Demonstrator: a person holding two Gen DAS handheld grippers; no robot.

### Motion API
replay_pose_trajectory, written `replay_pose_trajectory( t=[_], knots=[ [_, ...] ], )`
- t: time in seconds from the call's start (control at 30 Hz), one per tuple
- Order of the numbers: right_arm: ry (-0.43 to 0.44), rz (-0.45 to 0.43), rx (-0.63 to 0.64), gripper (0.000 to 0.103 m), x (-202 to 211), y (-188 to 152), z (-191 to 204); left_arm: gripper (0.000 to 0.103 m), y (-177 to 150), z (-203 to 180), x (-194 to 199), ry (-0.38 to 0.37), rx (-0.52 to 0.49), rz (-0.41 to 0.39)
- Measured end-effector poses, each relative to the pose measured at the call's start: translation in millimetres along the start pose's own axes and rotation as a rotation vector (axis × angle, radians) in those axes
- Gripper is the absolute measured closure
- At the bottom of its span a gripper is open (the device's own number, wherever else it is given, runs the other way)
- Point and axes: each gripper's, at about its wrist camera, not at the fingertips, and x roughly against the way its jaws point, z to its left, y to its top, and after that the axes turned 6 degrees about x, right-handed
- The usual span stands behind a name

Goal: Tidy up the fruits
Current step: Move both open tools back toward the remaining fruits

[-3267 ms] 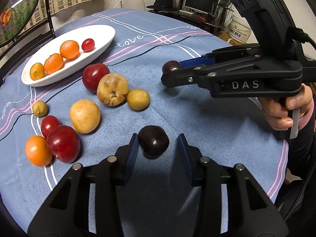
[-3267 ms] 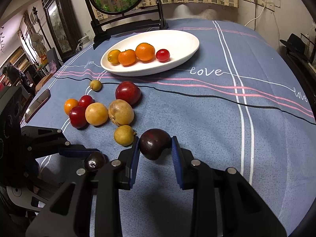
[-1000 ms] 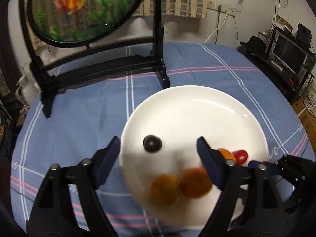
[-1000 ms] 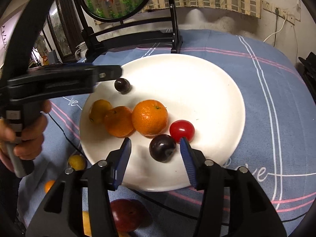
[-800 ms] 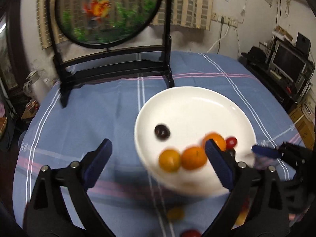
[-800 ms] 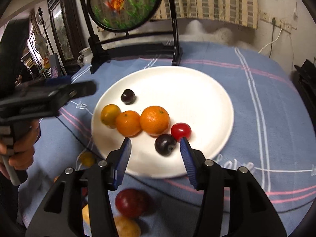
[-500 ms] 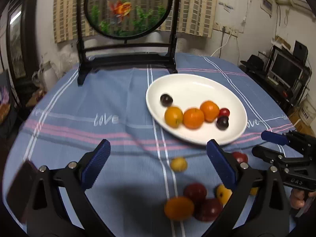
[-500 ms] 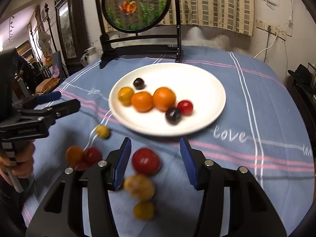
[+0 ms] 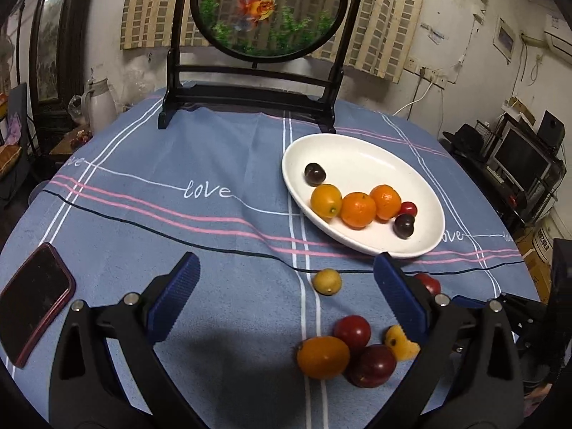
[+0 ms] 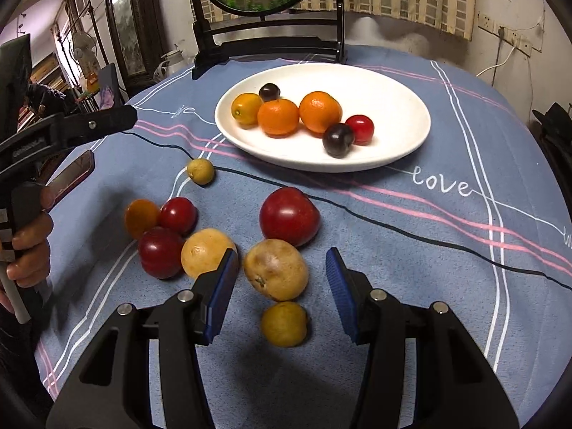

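A white oval plate (image 10: 400, 114) holds three orange fruits, a red cherry tomato (image 10: 360, 128) and two dark plums (image 10: 337, 139) (image 10: 269, 91); it also shows in the left wrist view (image 9: 361, 157). Loose fruit lies on the blue cloth in front of it: a big red plum (image 10: 289, 215), a tan fruit (image 10: 276, 269), a small yellow one (image 10: 284, 324) and several more. My right gripper (image 10: 282, 293) is open and empty, just above the tan and yellow fruits. My left gripper (image 9: 286, 304) is wide open and empty above the cloth, with a small yellow fruit (image 9: 326, 281) between its fingers.
A black-framed round goldfish screen (image 9: 268, 10) stands at the table's far edge behind the plate. A red-cased phone (image 9: 32, 300) lies on the cloth at the left. The left gripper (image 10: 71, 128) shows at the left of the right wrist view. Room furniture surrounds the table.
Both grippers have pulled back from the plate toward the near side of the table, leaving a dark plum each on the plate. Both remain open and empty.
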Motion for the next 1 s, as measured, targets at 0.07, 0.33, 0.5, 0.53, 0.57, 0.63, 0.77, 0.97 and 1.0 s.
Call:
replay_pose_trajectory(
  t=[0.07,0.33,0.5,0.53,0.57,0.63,0.77,0.97,1.0],
  knots=[
    [0.003,0.012,-0.001,0.051,-4,-2,0,0.004,-2,-4,2,0.014,-0.025,-0.01],
    [0.039,0.034,-0.017,0.063,-14,-4,-1,0.004,-4,-2,2,0.003,-0.025,-0.001],
    [0.032,0.035,-0.01,0.064,-18,-5,0,0.004,-4,-1,1,0.011,-0.033,-0.005],
    [0.033,0.033,-0.013,0.065,-18,-5,0,0.004,-4,0,1,0.018,-0.029,-0.011],
    [0.035,0.032,-0.015,0.065,-18,-6,0,0.004,-4,1,0,0.019,-0.025,-0.009],
    [0.036,0.032,-0.016,0.065,-17,-6,0,0.004,-3,4,-2,0.019,-0.015,0.001],
    [0.082,0.006,-0.038,0.065,-9,-4,-3,0.004,-2,7,-1,0.026,-0.004,0.002],
    [0.113,-0.077,-0.103,0.065,11,-3,-13,0.004,-3,8,1,0.036,-0.012,-0.006],
    [0.115,-0.085,-0.107,0.065,13,-3,-14,0.004,-3,8,1,0.038,-0.011,-0.006]
  ],
)
